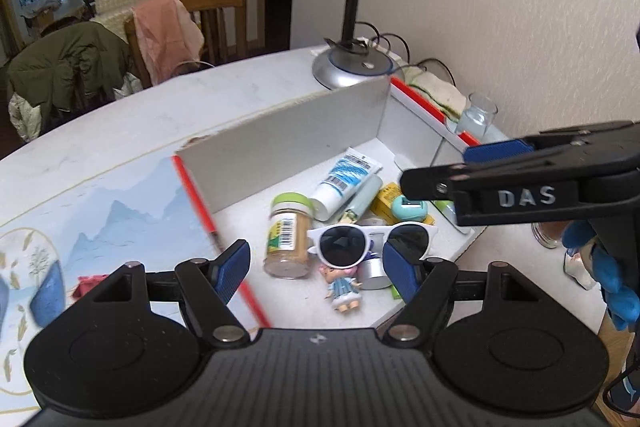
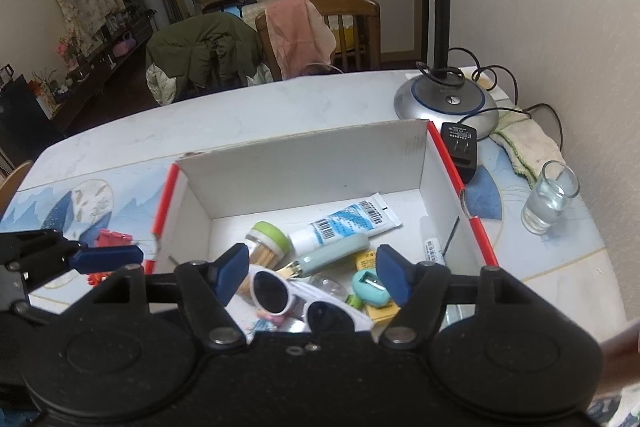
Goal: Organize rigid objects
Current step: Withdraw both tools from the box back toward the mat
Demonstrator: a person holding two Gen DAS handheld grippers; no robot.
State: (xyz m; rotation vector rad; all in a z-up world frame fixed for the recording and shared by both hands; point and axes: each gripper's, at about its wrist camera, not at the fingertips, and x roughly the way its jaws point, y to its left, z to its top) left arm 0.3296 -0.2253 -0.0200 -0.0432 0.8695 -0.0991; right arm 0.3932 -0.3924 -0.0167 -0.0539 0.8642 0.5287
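Note:
A white cardboard box point(image 1: 288, 143) point(image 2: 304, 163) with red edges sits on the table and holds white sunglasses point(image 1: 372, 241) point(image 2: 296, 301), a green-lidded jar point(image 1: 289, 235) point(image 2: 267, 241), a white and blue tube point(image 1: 344, 181) point(image 2: 346, 221), a small doll point(image 1: 343, 285), a teal sharpener point(image 1: 410, 207) point(image 2: 370, 285) and yellow packets. My left gripper point(image 1: 318, 271) is open and empty just above the box's near end. My right gripper point(image 2: 310, 275) is open and empty over the sunglasses; it also shows in the left wrist view point(image 1: 444, 171).
A desk lamp point(image 2: 446, 99) point(image 1: 352, 67) stands behind the box. A black power adapter point(image 2: 460, 151), a cloth point(image 2: 528, 143) and a glass point(image 2: 550, 197) point(image 1: 478, 115) lie to its right. A small red object point(image 2: 110, 241) point(image 1: 90, 285) lies to its left. Chairs stand beyond the table.

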